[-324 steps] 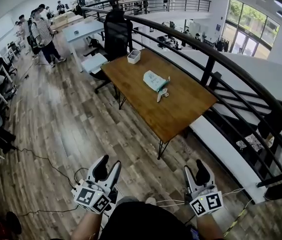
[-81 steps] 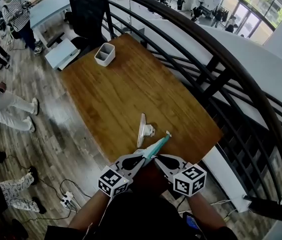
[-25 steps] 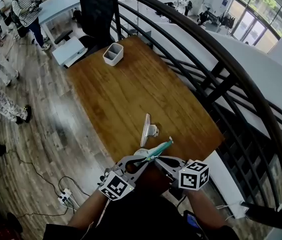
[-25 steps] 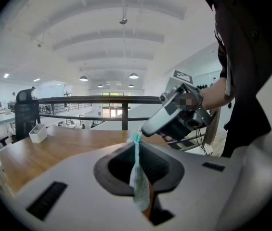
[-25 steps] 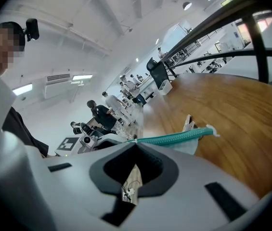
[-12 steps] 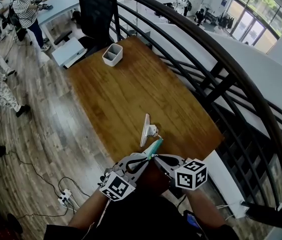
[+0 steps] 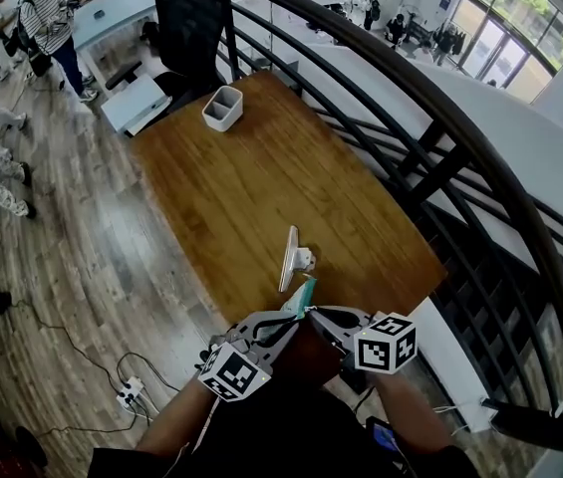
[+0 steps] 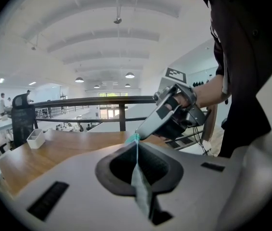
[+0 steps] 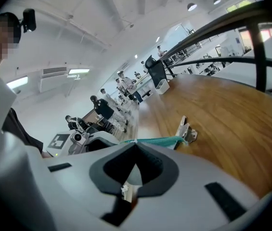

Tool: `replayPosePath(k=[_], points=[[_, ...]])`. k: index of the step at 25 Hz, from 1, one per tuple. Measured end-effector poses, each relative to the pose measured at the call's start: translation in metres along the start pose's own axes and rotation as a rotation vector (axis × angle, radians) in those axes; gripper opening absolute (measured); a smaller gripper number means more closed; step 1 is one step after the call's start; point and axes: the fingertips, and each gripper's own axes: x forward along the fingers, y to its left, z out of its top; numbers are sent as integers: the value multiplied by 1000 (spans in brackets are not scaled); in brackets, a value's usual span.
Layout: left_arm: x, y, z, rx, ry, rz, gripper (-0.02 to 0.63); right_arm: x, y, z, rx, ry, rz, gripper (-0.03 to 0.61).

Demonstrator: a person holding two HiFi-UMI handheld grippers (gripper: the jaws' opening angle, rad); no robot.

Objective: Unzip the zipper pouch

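Hanging over the near edge of the surface (image 7: 261,167), the soft, light pouch (image 7: 305,293) is clamped in the jaws of the left gripper (image 7: 293,316); those of the right gripper (image 7: 315,314) pinch shut, probably on its zipper pull (image 9: 124,188).

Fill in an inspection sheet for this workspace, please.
Surface: wooden table, brown top.
Job's things: teal zipper pouch, held in the air at the table's near edge between both grippers.
Clutter: white two-compartment holder at the far end; grey bracket-like piece near the pouch.
Grippers: left gripper shut on the pouch's fabric, jaws just closed further; right gripper shut on its other end.
Cables: power strip and cable on the floor, left.
Surroundings: black railing on the right; office chair and people beyond.
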Motion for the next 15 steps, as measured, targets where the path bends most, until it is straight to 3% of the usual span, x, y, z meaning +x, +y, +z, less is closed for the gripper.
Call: replayPosePath(k=[4, 8, 10, 15], points=[[2, 0, 1, -6, 4, -10, 14, 1, -5, -2, 28, -7, 3, 1], [-1, -3, 9, -31, -33, -32, 14, -4, -30, -2, 44, -21, -83, -5], [-2, 0, 15, -51, -52, -24, 14, -13, -33, 4, 100, -53, -56, -5], [-3, 11, 16, -77, -60, -9, 14, -10, -33, 13, 56, -45, -66, -5]])
